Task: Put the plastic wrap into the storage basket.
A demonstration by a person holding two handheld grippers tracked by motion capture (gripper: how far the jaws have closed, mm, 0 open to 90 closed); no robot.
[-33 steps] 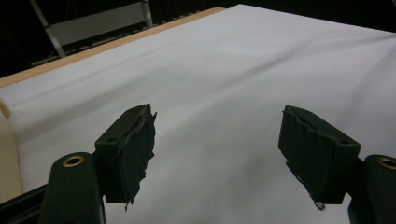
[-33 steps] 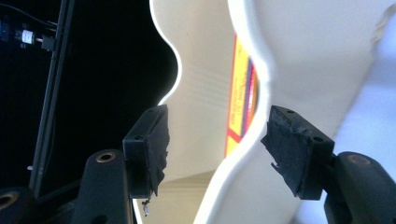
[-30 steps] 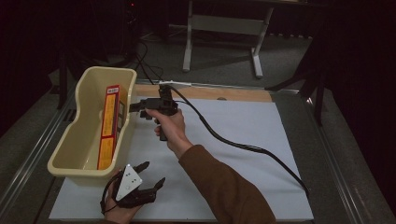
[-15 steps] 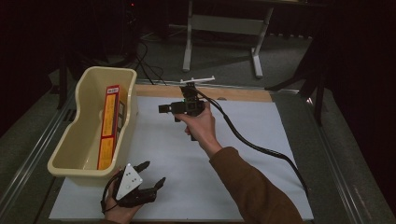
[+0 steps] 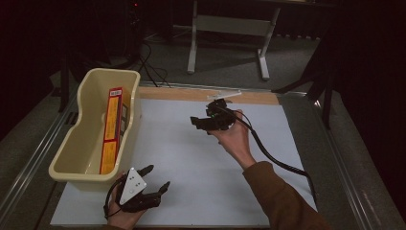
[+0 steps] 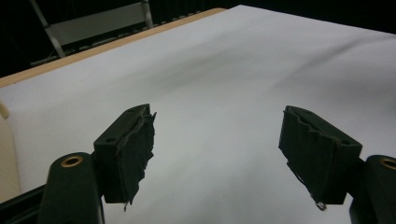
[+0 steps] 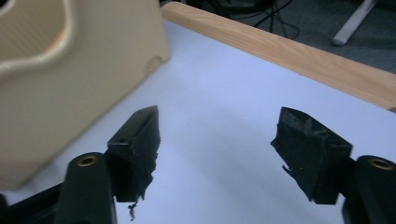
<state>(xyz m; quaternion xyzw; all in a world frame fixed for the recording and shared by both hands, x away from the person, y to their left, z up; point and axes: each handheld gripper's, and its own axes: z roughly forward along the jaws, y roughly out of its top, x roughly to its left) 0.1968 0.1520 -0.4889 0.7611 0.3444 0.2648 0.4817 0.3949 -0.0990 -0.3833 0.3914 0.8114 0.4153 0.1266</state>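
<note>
— Fingers on the right gripper [image 5: 200, 122]?
— Spread wide, holding nothing, mid-frame over white paper [image 5: 191, 163].
— Left gripper [image 5: 155, 179]?
— Gaping too, bottom left, beside the cream bin [image 5: 81, 139] holding a red-yellow box [image 5: 111, 129].

— What did we see on the table?
— A cream tub [image 5: 86, 139] at the left, a red and yellow box [image 5: 111, 129] lying inside.
— And our grippers?
— Our right gripper [image 5: 201, 120] hung over the white sheet [image 5: 191, 163], far side; our left gripper [image 5: 154, 178] rested near the tub.

Black hand-held gripper [image 5: 200, 122], thick black cable [image 5: 280, 163], apparently brown sleeve [image 5: 282, 201], frayed pads [image 7: 140, 149].
</note>
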